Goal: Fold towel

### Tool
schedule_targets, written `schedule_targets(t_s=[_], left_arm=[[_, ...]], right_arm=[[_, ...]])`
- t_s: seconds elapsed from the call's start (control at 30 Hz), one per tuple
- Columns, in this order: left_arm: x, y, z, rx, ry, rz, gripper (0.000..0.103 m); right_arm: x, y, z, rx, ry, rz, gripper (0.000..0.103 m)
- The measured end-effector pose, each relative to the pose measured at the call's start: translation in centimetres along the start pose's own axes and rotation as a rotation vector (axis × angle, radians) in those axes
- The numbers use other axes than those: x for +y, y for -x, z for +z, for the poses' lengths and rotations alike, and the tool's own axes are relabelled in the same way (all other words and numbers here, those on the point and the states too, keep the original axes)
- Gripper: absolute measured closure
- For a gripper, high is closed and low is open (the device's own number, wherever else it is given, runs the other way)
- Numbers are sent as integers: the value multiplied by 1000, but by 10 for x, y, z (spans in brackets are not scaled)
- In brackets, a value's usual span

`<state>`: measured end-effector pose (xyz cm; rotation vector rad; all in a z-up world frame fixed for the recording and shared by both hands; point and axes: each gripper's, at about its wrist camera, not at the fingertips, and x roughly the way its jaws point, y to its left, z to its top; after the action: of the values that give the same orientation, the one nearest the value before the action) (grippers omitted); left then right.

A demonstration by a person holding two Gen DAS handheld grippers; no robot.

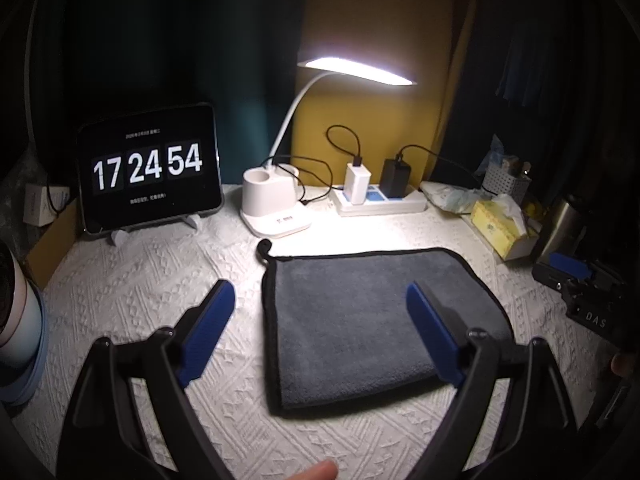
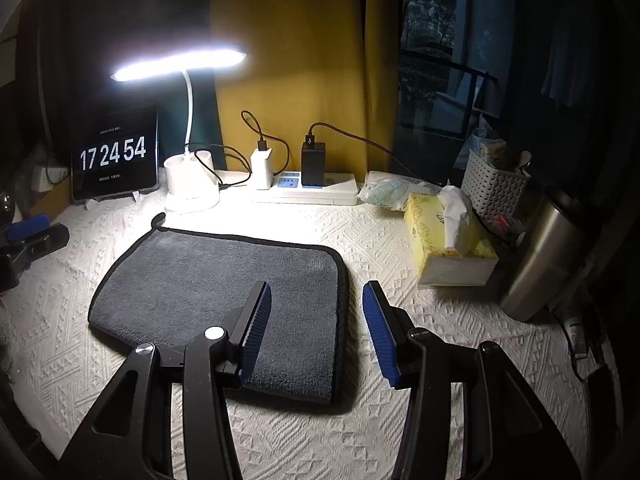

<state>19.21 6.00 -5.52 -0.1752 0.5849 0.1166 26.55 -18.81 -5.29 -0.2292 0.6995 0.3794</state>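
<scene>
On the desk (image 2: 400, 240) the grey towel (image 2: 224, 292) lies folded, flat — left hand-held gripper (image 1: 320, 300) and right hand-held gripper (image 2: 318, 300) both spread wide, gripping nothing, above its near edge

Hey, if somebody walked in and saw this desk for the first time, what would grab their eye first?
Probably the glowing desk lamp at the back, flooding the white tablecloth with light. Next, the tablet clock at back left, reading 17 24 54. Then the gray towel, already folded, lying mid-table with the open left gripper and right gripper over it.
</scene>
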Motion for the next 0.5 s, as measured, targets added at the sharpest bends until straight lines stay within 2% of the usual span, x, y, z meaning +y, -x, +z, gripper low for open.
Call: schedule_targets(t_s=[0.5], left_arm=[[-6,38,-17,-60,4,-30,14]], right_arm=[[9,32,-10,-27,9,-4,53]])
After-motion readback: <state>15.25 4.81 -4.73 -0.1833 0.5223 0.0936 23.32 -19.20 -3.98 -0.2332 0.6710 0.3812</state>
